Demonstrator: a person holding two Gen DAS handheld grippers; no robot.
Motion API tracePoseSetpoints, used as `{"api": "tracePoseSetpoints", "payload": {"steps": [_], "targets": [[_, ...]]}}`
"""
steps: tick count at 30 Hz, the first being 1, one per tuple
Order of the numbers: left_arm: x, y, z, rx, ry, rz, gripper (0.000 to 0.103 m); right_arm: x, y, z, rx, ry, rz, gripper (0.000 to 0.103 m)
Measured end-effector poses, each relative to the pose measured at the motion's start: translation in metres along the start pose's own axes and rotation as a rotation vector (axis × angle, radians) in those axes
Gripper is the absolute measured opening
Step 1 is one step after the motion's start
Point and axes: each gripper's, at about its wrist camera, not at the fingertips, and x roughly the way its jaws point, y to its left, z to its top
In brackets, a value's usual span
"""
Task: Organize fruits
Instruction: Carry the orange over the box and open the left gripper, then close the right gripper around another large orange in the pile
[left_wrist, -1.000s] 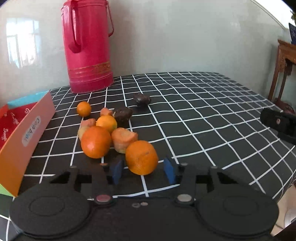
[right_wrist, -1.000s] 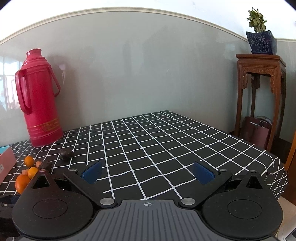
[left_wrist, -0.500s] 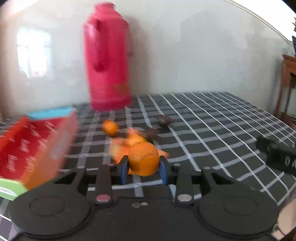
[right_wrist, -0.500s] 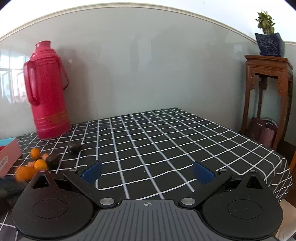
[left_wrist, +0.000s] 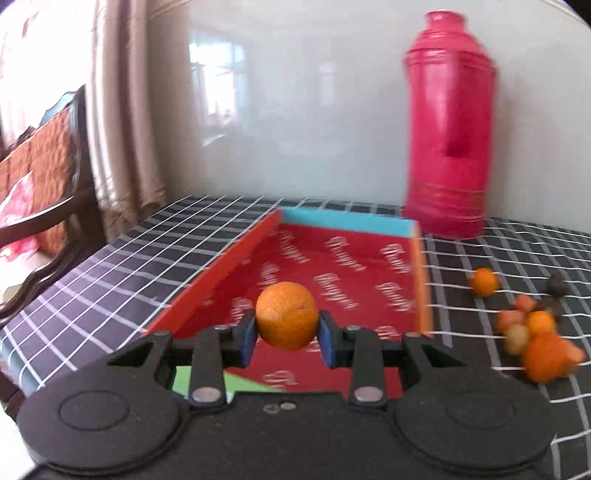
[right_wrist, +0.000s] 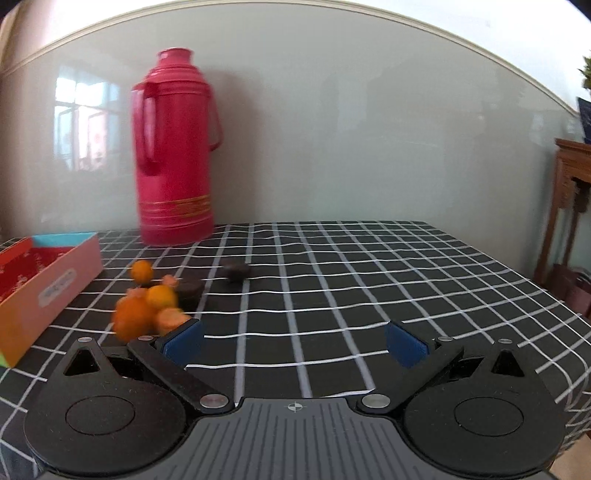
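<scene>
An orange (left_wrist: 286, 320) is clamped between the pads of the left tool (left_wrist: 287, 338) and is held above the near end of the open red box (left_wrist: 343, 266), which lies directly ahead and below, while the right tool (right_wrist: 294, 341) is spread wide and empty.

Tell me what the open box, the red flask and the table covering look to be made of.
Box: likely printed cardboard, with thin flat walls, coloured edges and repeated lettering inside.
Red flask: looks like painted metal or hard plastic; glossy, with gold bands near the base. Blur leaves it open.
Table covering: seemingly cloth or vinyl, black with a white grid, draping over the table edge.
</scene>
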Motion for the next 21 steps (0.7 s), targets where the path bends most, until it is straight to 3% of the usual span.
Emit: {"api": "tracePoseSetpoints", "payload": {"steps": [5, 8, 12, 16, 21], "targets": [[0.001, 0.013, 0.0, -0.02, 0.027, 0.065, 0.03, 0.005, 0.021, 0.003, -0.037, -0.002, 0.059, 0.103], [-0.004, 0.018, 0.001, -0.036, 0.017, 0.086, 0.04, 0.006, 0.031, 0.004, -0.058, -0.006, 0.107, 0.103], [-0.018, 0.018, 0.001, -0.094, -0.014, 0.083, 0.079, 0.011, 0.049, 0.01, -0.095, -0.026, 0.187, 0.103], [-0.029, 0.03, 0.004, -0.138, -0.056, 0.091, 0.078, 0.022, 0.067, 0.017, -0.122, -0.045, 0.246, 0.103], [-0.027, 0.048, 0.005, -0.198, -0.053, 0.112, 0.08, 0.034, 0.079, 0.016, -0.117, -0.024, 0.289, 0.103]]}}
